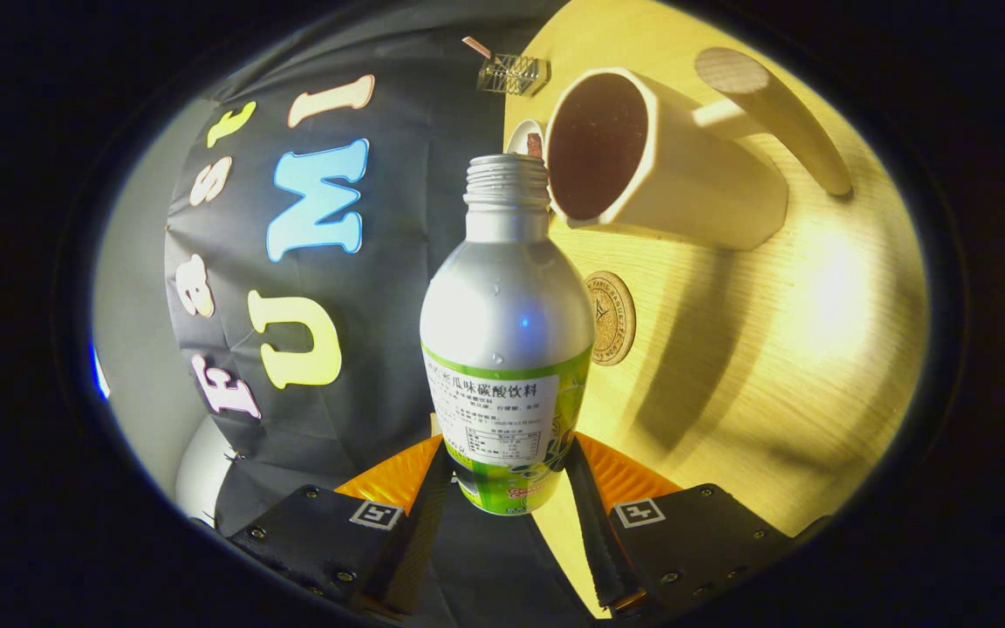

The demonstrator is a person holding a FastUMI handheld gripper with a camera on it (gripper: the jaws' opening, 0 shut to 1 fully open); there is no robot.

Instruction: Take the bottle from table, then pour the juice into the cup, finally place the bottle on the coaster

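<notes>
My gripper (507,471) has both fingers pressed on the lower, labelled part of the bottle (507,331), which sits between them, lifted off the table (773,366) and tipped over toward the cup (659,161). Its open threaded mouth is just short of the cup's rim. I judge the bottle a thin metal shell, smooth and slick with a few droplets on it, so a firm hold low on the label suits it, though too hard a squeeze could dent it. Beyond the bottle, the round coaster (614,318) lies on the wood, and a wooden handle (773,109) sticks out past the cup.
</notes>
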